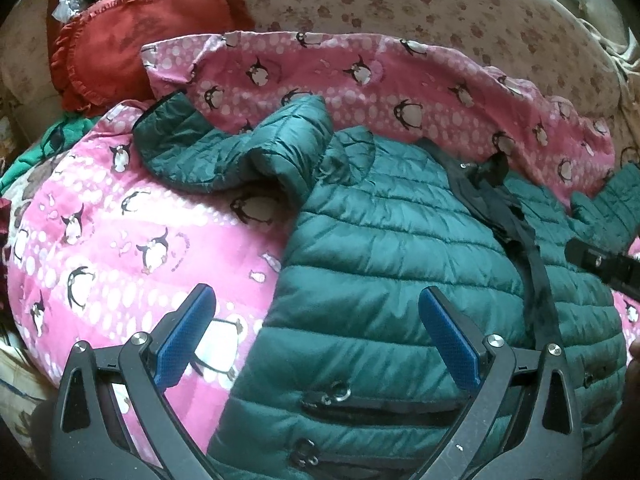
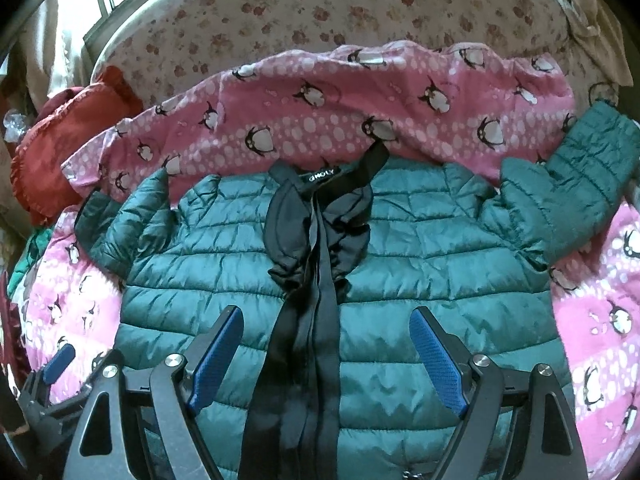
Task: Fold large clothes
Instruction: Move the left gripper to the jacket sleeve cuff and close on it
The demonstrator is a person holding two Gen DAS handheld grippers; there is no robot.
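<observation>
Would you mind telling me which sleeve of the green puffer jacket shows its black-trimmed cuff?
The sleeve on the image-left side of the right wrist view; its dark cuff shows, while the other sleeve runs out of frame.

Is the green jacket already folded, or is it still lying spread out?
Spread out. The green jacket lies flat on the pink penguin blanket, front up, both sleeves out to the sides.

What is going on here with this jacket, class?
A person holds two hand-held grippers over a dark green quilted puffer jacket that lies front up on a pink penguin-print blanket. The jacket's black zipper strip runs down its middle and both sleeves are spread out to the sides. The left hand-held gripper and right hand-held gripper are both open and grip nothing. No fold has been made yet.
</observation>
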